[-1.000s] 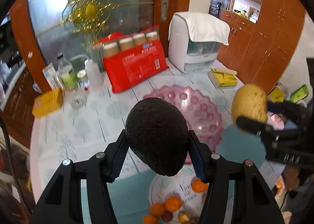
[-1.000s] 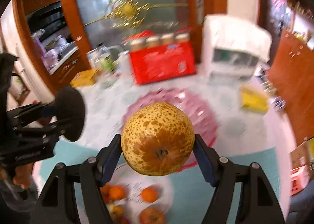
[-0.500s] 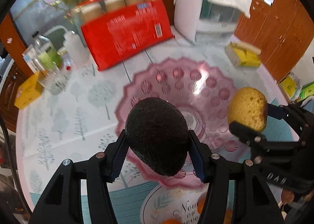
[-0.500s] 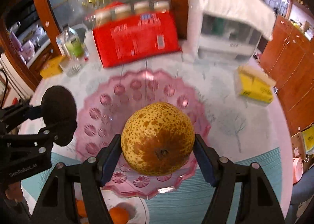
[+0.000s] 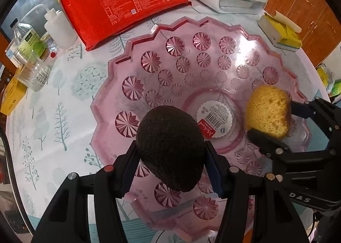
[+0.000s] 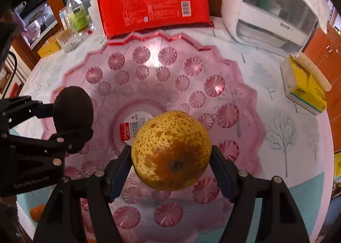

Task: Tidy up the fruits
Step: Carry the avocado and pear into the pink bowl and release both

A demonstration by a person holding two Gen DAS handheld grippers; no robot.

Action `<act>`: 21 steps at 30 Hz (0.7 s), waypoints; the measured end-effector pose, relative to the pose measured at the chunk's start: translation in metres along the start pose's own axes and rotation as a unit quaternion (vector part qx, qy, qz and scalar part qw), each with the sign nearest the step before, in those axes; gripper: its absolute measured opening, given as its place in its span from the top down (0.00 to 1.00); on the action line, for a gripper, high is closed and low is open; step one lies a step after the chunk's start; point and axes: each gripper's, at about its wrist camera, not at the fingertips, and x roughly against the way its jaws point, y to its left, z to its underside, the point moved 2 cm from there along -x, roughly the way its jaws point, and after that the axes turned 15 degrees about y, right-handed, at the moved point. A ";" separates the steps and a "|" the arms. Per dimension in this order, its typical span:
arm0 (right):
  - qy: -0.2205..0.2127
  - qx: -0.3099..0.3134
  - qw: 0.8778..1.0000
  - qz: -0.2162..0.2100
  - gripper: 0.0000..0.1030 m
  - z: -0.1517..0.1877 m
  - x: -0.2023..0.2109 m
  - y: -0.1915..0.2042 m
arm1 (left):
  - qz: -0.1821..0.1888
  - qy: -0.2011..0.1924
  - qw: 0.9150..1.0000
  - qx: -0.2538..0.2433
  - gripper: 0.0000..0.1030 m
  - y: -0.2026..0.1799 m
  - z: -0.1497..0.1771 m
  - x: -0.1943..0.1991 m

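Bright, sharp views; glare on pink bowl (image 5: pixel 251 44); edges fisheye-bent, dark.

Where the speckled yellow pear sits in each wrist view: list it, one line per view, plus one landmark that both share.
Left wrist view: the pear is at the right edge, clamped in the right gripper, over the pink dish.
Right wrist view: the pear is at lower centre, between that gripper's own fingers.
Shared landmark: the white barcode sticker at the dish's centre.
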 end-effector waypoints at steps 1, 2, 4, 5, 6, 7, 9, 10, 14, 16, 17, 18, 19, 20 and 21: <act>0.005 0.001 1.000 -0.001 0.29 0.000 -0.003 0.000 | 0.000 0.001 1.000 -0.002 0.44 0.000 0.000 -0.001; 0.001 0.010 1.000 -0.003 0.29 0.000 -0.005 0.002 | 0.000 0.002 1.000 -0.004 0.44 -0.001 -0.001 -0.002; 0.002 0.023 1.000 0.005 0.29 -0.001 -0.007 0.007 | 0.001 0.003 1.000 -0.008 0.44 -0.003 -0.002 -0.004; 0.001 0.025 1.000 0.008 0.29 -0.001 -0.008 0.008 | 0.001 0.001 1.000 -0.008 0.43 -0.003 -0.002 -0.004; -0.002 0.028 1.000 0.010 0.29 -0.001 -0.009 0.009 | 0.004 0.000 1.000 -0.007 0.40 -0.001 -0.001 -0.003; -0.004 0.031 0.999 0.013 0.29 -0.002 -0.009 0.010 | 0.009 -0.001 1.000 -0.006 0.33 0.000 -0.001 -0.001; -0.006 0.032 0.999 0.015 0.29 -0.001 -0.009 0.010 | 0.023 -0.008 1.000 -0.001 0.19 0.003 -0.001 0.003; -0.008 0.031 0.999 0.014 0.29 -0.001 -0.009 0.010 | 0.027 -0.012 1.000 -0.001 0.13 0.003 0.000 0.006; -0.016 0.027 0.999 -0.005 0.27 -0.002 -0.005 0.010 | 0.016 -0.022 1.000 0.000 0.13 0.002 0.002 0.014; -0.021 0.030 0.999 0.001 0.27 -0.001 -0.001 0.011 | 0.018 -0.022 1.000 0.002 0.13 0.002 0.004 0.016; -0.021 0.029 0.999 0.003 0.27 0.000 0.000 0.012 | 0.023 -0.021 1.000 0.002 0.13 0.003 0.005 0.017; -0.022 0.028 0.999 0.000 0.27 0.001 0.002 0.012 | 0.026 -0.019 0.999 0.005 0.13 0.003 0.005 0.018; -0.022 0.028 0.999 -0.004 0.27 0.001 0.003 0.012 | 0.028 -0.016 0.999 0.008 0.13 0.004 0.006 0.019; -0.022 0.024 0.999 -0.009 0.27 0.002 0.005 0.012 | 0.032 -0.015 0.999 0.010 0.13 0.004 0.006 0.020; -0.023 0.022 0.999 -0.012 0.27 0.003 0.005 0.012 | 0.033 -0.015 0.999 0.013 0.13 0.005 0.007 0.021</act>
